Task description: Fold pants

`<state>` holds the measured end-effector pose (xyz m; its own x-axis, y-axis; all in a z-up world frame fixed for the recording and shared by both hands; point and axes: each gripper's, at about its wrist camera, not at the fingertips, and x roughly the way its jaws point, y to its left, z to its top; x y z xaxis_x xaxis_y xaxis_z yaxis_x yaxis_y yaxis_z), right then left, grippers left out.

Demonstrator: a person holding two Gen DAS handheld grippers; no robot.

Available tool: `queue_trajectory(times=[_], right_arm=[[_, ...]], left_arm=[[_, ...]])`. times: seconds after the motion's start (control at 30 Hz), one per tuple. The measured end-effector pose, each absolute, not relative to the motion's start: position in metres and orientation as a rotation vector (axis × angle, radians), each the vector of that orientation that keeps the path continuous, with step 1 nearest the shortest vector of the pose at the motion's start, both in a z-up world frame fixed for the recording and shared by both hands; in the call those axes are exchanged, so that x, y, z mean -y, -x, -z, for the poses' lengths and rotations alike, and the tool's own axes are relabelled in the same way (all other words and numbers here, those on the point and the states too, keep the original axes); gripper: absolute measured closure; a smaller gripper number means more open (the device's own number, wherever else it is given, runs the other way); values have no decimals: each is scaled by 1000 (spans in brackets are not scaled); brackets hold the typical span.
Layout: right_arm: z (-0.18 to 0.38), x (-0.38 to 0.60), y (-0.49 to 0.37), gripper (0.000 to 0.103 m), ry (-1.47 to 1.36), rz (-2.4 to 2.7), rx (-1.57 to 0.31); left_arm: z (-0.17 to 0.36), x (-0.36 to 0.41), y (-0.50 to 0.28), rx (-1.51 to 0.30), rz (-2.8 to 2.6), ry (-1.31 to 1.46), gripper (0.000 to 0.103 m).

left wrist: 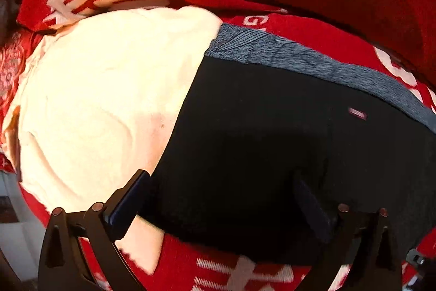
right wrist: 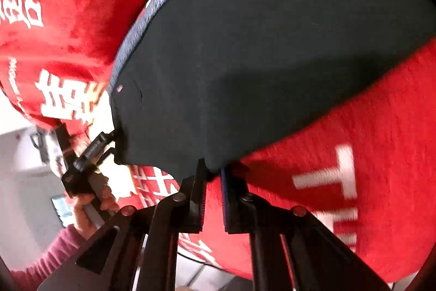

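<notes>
- Red plush blanket with white lettering covered the surface, likely a bed, and the dark pants lay flat on it, beside a cream-white cloth.
- Left tool sat at the pants' near edge with its jaws spread wide; one finger lay over the cream cloth, the other was lost in shadow against the dark fabric, and no cloth appeared pinched between them.
- Grey heathered waistband ran along the far edge in the left wrist view, so the garment stretched away from that tool toward the band.
- Right tool had its jaws nearly closed at a corner of the pants' edge; whether its tips had actually bitten the cloth could not be told for certain.
- From the right wrist view the left tool met the same near edge further along, close to the waistband end.
- Both tools therefore stood on one edge of the pants; the coming fold would likely carry that edge forward, across the garment.
</notes>
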<state>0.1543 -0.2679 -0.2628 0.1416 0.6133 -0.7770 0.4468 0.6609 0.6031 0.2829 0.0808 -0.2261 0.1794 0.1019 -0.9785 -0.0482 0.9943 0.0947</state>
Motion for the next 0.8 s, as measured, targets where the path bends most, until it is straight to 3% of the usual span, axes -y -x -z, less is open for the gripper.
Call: queue_trajectory(times=[0.23, 0.47, 0.57, 0.8], right_arm=[[202, 309, -159, 76, -665, -95, -1409], [222, 321, -201, 77, -510, -44, -1415], [232, 336, -189, 85, -517, -24, -1427], [224, 370, -159, 81, -600, 35, -1465]], left_arm=[[186, 6, -240, -1317, 169, -162, 0], [213, 119, -228, -1328, 308, -161, 0], [241, 121, -233, -1348, 259, -221, 0], [228, 107, -229, -1428, 224, -220, 0]])
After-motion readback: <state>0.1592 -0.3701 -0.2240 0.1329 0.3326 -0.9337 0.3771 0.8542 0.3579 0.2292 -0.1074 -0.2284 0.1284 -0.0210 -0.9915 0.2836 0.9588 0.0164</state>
